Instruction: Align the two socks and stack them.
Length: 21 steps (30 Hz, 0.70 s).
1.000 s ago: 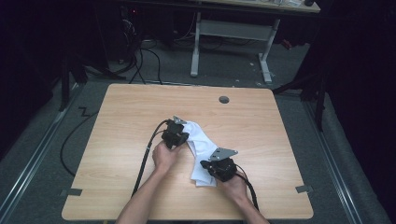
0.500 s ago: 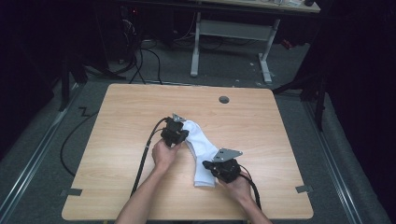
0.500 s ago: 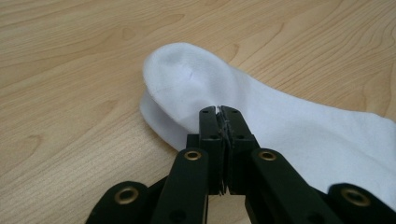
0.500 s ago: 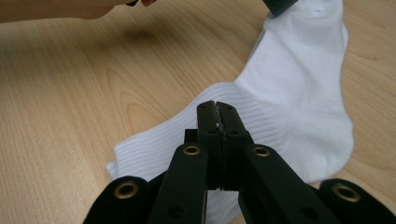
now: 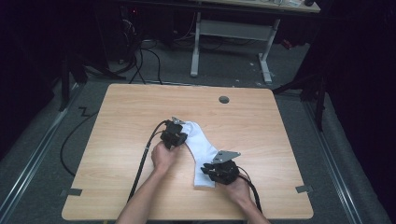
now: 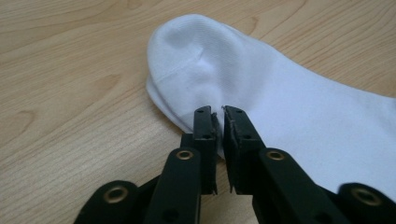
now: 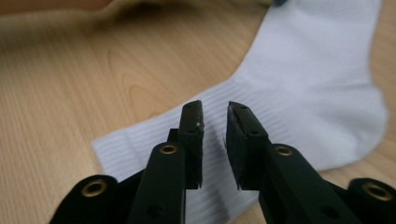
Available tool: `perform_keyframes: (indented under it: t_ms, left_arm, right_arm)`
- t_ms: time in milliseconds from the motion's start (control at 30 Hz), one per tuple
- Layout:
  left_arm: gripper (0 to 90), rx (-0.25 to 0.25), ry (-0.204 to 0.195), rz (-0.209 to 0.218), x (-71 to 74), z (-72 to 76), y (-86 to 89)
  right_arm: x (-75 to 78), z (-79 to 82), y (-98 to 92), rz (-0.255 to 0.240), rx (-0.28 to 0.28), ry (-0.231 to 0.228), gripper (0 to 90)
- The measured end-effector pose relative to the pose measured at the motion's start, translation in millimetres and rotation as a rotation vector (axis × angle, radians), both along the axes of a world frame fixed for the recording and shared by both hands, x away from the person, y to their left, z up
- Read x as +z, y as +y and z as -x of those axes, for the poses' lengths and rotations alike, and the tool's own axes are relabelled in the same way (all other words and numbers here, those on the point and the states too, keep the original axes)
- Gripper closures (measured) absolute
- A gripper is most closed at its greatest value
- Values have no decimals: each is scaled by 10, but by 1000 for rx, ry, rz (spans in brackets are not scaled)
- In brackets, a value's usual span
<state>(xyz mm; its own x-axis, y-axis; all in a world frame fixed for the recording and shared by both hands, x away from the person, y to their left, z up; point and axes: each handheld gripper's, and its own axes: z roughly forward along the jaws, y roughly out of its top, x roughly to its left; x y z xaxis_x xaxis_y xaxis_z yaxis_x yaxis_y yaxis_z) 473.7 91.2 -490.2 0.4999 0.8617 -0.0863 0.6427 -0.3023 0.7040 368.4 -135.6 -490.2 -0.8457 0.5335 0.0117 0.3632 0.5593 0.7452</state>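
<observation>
High view: a white sock (image 5: 201, 148) lies flat on the wooden table (image 5: 116, 121), a little below the centre of the frame, running from the upper left, where the toe is, down to the lower right, where the ribbed cuff is. The left gripper (image 5: 176, 135) sits at the toe end and the right gripper (image 5: 210, 171) sits at the cuff end, each held by a hand coming in from the bottom edge. The jaws of both grippers have just been opening. In the left gripper view the left gripper (image 6: 219, 116) shows only a narrow slit between its jaws, with the sock (image 6: 280, 93) lying under and behind the tips; the pads do not press the fabric, so I take it as released. In the right gripper view the right gripper (image 7: 215, 112) has a wider gap, and the ribbed cuff of the sock (image 7: 299, 79) is seen through it, lying on the table and not pinched. Compared with a second ago, the sock sits in nearly the same place and both hands have hardly shifted. My judgement is that the sock has been laid out and let go, so the placing seems finished; the next move would probably be to lift both grippers away without dragging the cloth.
</observation>
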Motion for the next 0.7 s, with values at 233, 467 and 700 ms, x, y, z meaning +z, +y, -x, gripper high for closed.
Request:
perform_keyframes:
  t_ms: [233, 467, 700]
  left_arm:
    - [744, -14, -30, 19, 84, 54, -15]
    - [630, -99, -41, 49, 63, 242, -174]
    - [598, -135, -29, 18, -19, 295, -266]
  right_arm:
    - [106, -161, -91, -39, -137, -47, 733]
    - [74, -330, -27, -26, -204, -31, 808]
    - [-11, -483, -14, -11, -247, 4, 809]
